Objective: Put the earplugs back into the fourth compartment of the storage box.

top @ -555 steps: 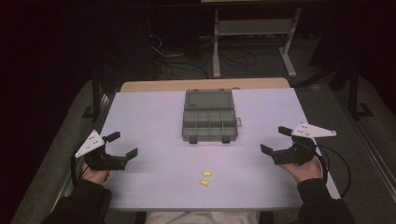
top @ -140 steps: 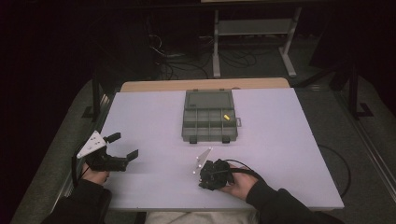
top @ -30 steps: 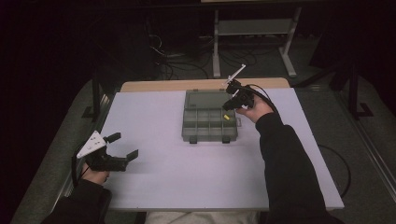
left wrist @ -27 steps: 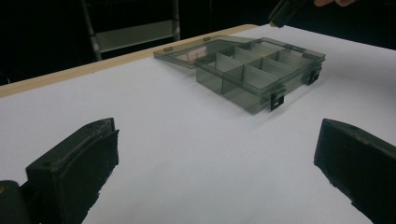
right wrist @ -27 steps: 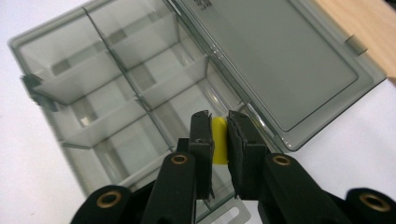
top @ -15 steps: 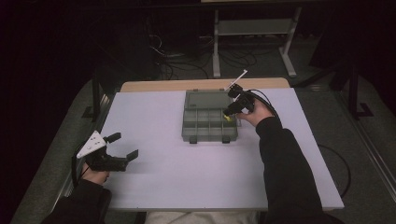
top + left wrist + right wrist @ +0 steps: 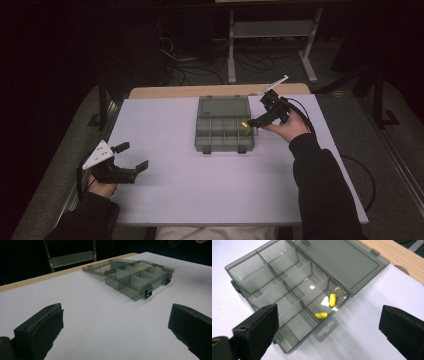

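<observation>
Above the organizer box (image 7: 223, 131), right gripper (image 7: 258, 120) hovers, jaws apart.

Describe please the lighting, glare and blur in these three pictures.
High view: the white table is evenly lit while the surroundings are almost black. Left gripper view: the compartment box is sharp, casting a soft shadow; the near jaws are slightly blurred. Right gripper view: a small white glare spot on the box floor, near two sharp yellow earplugs.

Organizer box (image 7: 223, 131) sole obstacle at table (image 7: 200, 190) rear centre; bare surface left, right, front of it.
</observation>
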